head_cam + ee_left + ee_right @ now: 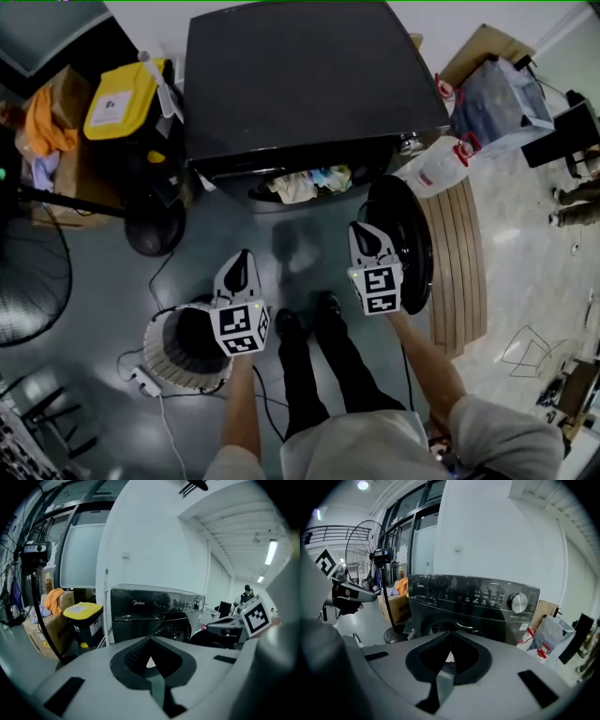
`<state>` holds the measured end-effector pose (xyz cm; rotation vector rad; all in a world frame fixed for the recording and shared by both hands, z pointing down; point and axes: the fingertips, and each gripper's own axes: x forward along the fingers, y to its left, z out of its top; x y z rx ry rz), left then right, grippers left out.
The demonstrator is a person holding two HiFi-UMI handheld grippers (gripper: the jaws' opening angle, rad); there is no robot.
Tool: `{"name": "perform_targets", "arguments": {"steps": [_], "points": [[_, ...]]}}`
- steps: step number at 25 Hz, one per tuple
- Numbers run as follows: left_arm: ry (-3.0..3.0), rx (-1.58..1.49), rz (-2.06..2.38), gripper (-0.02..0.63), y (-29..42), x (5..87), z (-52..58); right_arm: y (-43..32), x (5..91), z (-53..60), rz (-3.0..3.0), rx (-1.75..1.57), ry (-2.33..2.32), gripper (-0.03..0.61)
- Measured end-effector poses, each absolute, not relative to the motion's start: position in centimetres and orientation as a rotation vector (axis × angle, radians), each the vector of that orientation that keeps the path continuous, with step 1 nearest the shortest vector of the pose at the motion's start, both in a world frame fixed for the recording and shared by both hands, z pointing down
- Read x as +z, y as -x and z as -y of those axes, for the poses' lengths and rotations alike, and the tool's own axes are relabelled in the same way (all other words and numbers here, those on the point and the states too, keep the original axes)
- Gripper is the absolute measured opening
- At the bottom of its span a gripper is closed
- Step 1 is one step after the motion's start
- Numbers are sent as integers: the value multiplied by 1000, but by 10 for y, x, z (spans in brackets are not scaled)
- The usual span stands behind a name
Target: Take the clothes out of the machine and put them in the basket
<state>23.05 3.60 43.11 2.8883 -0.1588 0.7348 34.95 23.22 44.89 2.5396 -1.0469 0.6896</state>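
Clothes (309,183) sit in the open mouth of the washing machine (300,75), on the far side. Nearer, my left gripper (242,262) and right gripper (361,234) hang with fingers clenched on nothing. The basket (159,361) stands near left.

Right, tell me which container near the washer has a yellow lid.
The dark, yellow-lidded bin left of the washing machine. The cardboard box and the white ribbed basket both stand open, with no lid.

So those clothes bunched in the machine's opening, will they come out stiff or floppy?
Probably floppy: the clothes lie crumpled in the machine's opening. They look bunched together, so pulling one may drag others along.
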Motion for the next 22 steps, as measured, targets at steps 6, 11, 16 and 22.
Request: {"name": "perform_targets", "arguments": {"steps": [6,11,16,22], "points": [[-2849,771,168,17,-232,505,-40,-360,520,-234,1041,713,-2528,23],[-2805,807,176,17,-230,564,-39,-364,579,-235,1017,750,-2533,23],[-2803,805,148,17,-233,608,-43,-363,631,-236,1003,786,-2550,23],[-2804,806,92,17,-243,649,-62,-375,684,-238,1007,794,-2570,25]]}}
